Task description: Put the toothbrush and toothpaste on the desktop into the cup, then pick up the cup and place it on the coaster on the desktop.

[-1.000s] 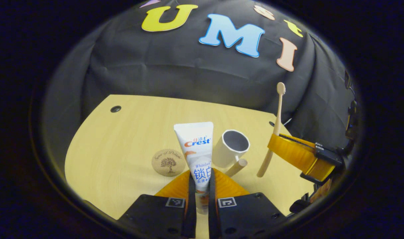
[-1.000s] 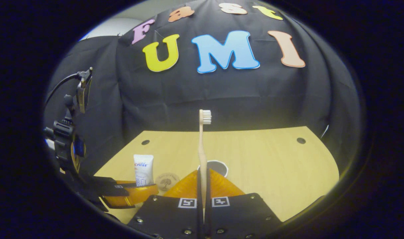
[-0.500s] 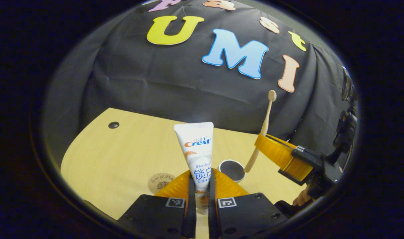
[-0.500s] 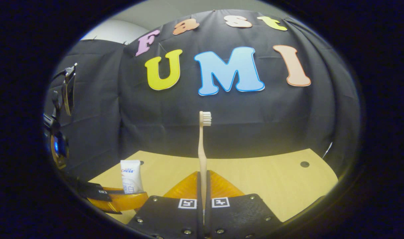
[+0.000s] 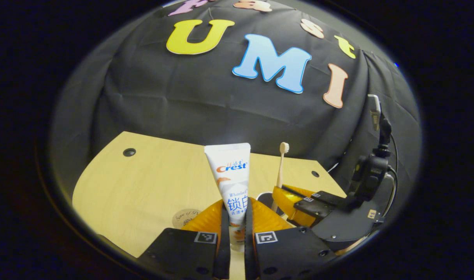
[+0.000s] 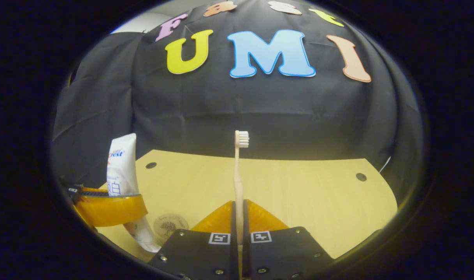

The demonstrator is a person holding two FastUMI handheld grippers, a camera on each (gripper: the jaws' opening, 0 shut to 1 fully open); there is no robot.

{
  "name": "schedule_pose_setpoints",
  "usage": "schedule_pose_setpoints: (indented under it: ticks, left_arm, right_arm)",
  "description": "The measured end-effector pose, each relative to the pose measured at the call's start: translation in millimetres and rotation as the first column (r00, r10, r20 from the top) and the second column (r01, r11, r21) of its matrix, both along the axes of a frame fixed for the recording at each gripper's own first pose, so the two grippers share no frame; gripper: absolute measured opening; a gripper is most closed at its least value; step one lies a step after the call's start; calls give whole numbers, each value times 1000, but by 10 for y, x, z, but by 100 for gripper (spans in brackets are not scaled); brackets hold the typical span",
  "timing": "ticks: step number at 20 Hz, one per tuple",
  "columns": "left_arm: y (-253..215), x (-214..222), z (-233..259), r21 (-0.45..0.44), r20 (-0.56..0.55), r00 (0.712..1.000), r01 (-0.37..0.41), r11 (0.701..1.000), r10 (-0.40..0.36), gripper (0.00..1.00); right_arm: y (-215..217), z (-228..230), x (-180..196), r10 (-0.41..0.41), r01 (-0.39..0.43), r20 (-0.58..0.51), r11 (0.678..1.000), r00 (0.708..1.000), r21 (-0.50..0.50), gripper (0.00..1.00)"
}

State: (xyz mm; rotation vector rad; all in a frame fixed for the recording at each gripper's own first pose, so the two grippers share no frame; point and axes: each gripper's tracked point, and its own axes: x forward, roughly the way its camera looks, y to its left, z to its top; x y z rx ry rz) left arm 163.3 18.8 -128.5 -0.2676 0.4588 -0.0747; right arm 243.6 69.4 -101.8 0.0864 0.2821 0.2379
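My left gripper (image 5: 237, 212) is shut on the lower part of a white toothpaste tube (image 5: 232, 175), which stands upright in it. My right gripper (image 6: 239, 212) is shut on the handle of a pale wooden toothbrush (image 6: 238, 175), bristles up. In the left gripper view the right gripper (image 5: 280, 196) holds the toothbrush (image 5: 281, 167) right over the white cup (image 5: 265, 197), whose dark mouth peeks out behind my finger. The round wooden coaster (image 5: 183, 216) lies left of the cup. In the right gripper view the left gripper (image 6: 116, 205) carries the toothpaste (image 6: 120, 171) above the coaster (image 6: 170, 224).
The light wooden desktop (image 5: 143, 182) has small dark cable holes near its back corners (image 5: 129, 152) (image 6: 361, 177). The black booth wall rises just behind it. A dark mount with a cable (image 5: 371, 175) rides on the right gripper.
The right gripper has come in close beside the left one and lowered the toothbrush to just above the cup. The toothpaste stays gripped; both hands now sit nearer the cup.
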Motion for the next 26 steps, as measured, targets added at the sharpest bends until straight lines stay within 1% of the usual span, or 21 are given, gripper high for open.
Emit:
schedule_pose_setpoints:
  ticks: [3,4,6,8,9,11,15,18,22,26]
  left_arm:
    - [-25,3,6,6,-1,1000,6,1000,-6,22]
    - [-35,7,5,7,-1,1000,8,1000,-8,22]
    - [-52,20,1,6,0,1000,11,1000,-11,22]
    - [-73,30,21,5,8,1000,15,1000,-15,22]
    - [-87,42,31,5,14,1000,18,1000,-18,22]
    - [-108,84,71,2,28,999,22,1000,-22,22]
    - [-200,236,161,-37,80,996,35,999,-32,22]
    - [-285,373,226,-74,131,991,49,996,-39,22]
    - [-430,583,284,-133,194,980,64,989,-38,22]
    - [-620,798,314,-155,248,968,89,984,-48,22]
  right_arm:
    - [-34,-41,-33,-5,5,-30,1000,1000,2,6]
    - [-32,-51,-43,-4,4,-38,1000,999,6,10]
    - [-81,-55,-85,-10,10,-49,1000,999,-3,28]
    - [-119,-31,-168,-10,10,-51,1000,999,-3,51]
    - [-165,-12,-204,-19,19,-49,1000,999,-4,70]
    - [-285,54,-271,-50,50,-39,999,998,-1,88]
    - [-600,237,-409,-117,117,-15,993,993,30,89]
    - [-871,340,-525,-179,180,-11,982,984,49,89]
    - [-1129,351,-746,-240,242,-37,966,970,95,88]
    - [-1357,240,-930,-284,290,-70,953,956,87,89]
